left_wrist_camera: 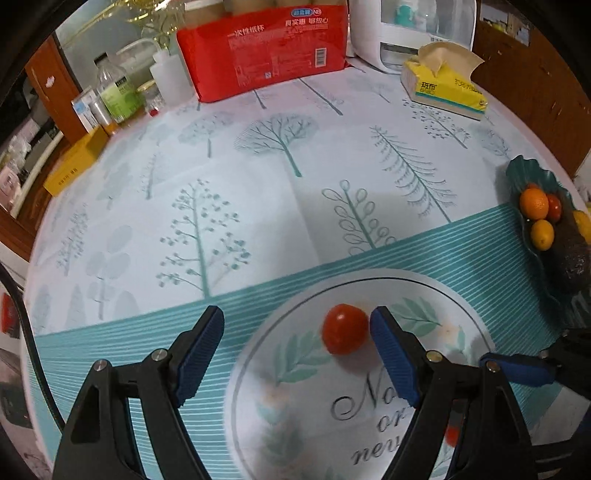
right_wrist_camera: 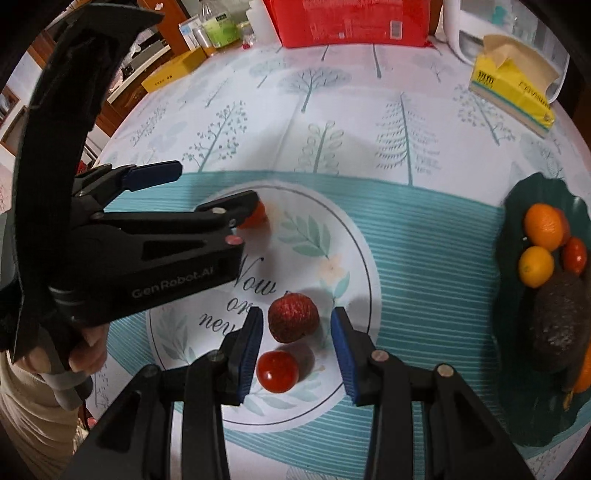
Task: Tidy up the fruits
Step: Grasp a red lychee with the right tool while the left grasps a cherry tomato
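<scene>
A red tomato [left_wrist_camera: 345, 334] lies on the tablecloth's white printed circle, just left of my left gripper's right finger; the left gripper [left_wrist_camera: 297, 328] is open wide around it, with a gap on its left. In the right wrist view the left gripper [right_wrist_camera: 218, 184] hides most of that tomato [right_wrist_camera: 255, 219]. My right gripper [right_wrist_camera: 297, 326] is open around a dark red lychee [right_wrist_camera: 293, 318]. Another small tomato [right_wrist_camera: 277, 371] lies just in front of the lychee. A dark green leaf-shaped dish [right_wrist_camera: 532, 417] at the right holds oranges [right_wrist_camera: 545, 227], a tomato and an avocado [right_wrist_camera: 561, 314].
At the table's far side stand a red paper-cup pack [left_wrist_camera: 264, 51], a yellow tissue box [left_wrist_camera: 443, 86], a white appliance [left_wrist_camera: 410, 33], bottles [left_wrist_camera: 116, 90] and a yellow box [left_wrist_camera: 75, 166]. The dish also shows at the right edge in the left wrist view [left_wrist_camera: 517, 173].
</scene>
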Motion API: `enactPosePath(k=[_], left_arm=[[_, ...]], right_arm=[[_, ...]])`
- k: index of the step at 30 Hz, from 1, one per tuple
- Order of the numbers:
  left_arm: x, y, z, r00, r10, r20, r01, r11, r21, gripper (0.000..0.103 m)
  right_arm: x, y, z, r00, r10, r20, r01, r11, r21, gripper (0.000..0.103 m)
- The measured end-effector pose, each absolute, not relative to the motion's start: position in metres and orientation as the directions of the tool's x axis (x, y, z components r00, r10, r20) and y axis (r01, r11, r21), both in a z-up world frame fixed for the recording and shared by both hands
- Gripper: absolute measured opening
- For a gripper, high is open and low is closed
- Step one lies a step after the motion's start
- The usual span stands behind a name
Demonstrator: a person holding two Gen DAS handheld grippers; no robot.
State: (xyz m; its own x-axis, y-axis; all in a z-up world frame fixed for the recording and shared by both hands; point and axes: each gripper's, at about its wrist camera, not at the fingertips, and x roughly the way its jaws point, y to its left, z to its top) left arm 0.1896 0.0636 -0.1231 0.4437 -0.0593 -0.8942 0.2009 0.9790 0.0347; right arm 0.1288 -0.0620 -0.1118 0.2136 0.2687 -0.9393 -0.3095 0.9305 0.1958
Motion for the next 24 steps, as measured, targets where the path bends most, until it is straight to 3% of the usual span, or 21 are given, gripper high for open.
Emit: enactPosePath(k=[3,12,16,24], left_arm=[[0.188,0.061,-0.127,0.442,-0.081,-0.894,0.209,0.978,0.015,0.078],[0.188,0.057,-0.140,0.408,-0.118,-0.905,0.205,0.978,-0.034,0.047],[0.185,0.053,-0.138,0.414,-0.124,-0.902,0.207,0.978,-0.039,0.025],[0.173,0.058,-0.137,0.419,-0.153,-0.895,0.157,0.983,-0.094,0.024]], right_arm=[[0.129,-0.062,-0.117,0.208,0.277,-0.938,-0.309,0.929,0.205,0.039],[0.127,-0.062,-0.120,0.224,0.287,-0.931,-0.332,0.921,0.204,0.039],[0.124,-0.062,-0.122,0.236,0.286,-0.929,-0.337,0.921,0.198,0.034],[0.120,-0.063,-0.122,0.254,0.296,-0.921,-0.348,0.916,0.199,0.031]])
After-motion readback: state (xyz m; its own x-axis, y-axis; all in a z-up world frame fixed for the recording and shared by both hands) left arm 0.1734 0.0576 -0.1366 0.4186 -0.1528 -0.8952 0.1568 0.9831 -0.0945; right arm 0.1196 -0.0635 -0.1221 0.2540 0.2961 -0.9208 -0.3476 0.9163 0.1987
